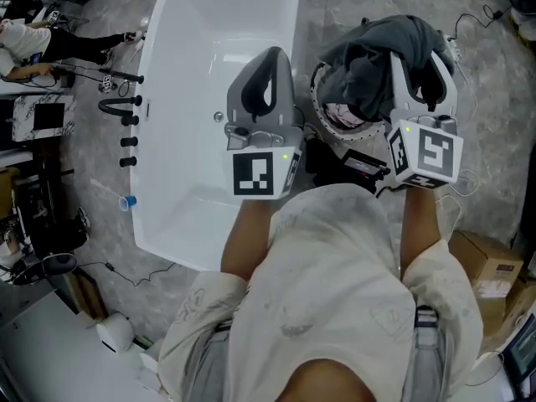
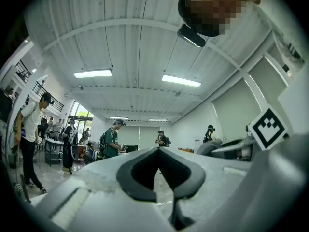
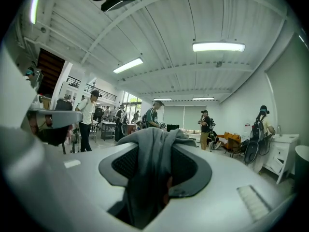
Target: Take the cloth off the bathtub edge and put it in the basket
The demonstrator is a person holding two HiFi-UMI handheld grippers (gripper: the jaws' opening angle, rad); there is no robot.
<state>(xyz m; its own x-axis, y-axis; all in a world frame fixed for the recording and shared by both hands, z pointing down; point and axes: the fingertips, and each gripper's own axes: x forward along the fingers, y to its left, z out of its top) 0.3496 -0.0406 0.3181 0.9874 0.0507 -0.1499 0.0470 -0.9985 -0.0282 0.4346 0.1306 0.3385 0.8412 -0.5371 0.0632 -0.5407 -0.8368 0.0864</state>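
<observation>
While raised clear of the bathtub [image 1: 201, 57] edge, bunched above the basket [image 1: 319, 107] and not inside it: dark grey cloth [image 1: 377, 57].

Clamped by right gripper [image 1: 419, 65], with jaws closed partway onto a fold of the fabric. In right gripper view, cloth [image 3: 152, 168] draped over both tips of right gripper [image 3: 155, 144] and trailing down through the gap toward the camera. Upper part of cloth heaped over the jaws in head view, covering the tips.

Left gripper [image 1: 270, 57] held over the bathtub's right edge, about midway along it. Jaws together, tips touching, nothing between them. Same reading in left gripper view: left gripper [image 2: 157, 150] with tips meeting, ceiling lights and room beyond.

Basket round, pale-rimmed, standing on the floor [image 1: 335, 7] just beside the bathtub's right edge. Something pale and pinkish inside; cannot tell what.

Black faucet fittings [image 1: 126, 107] lined along the bathtub's left edge. Blue cup [image 1: 127, 202] on the floor near the bathtub's lower-left corner. Cardboard box [image 1: 486, 262] on the floor, well apart from the basket, at the person's right. Several people [image 2: 112, 139] standing in the background of both gripper views.
</observation>
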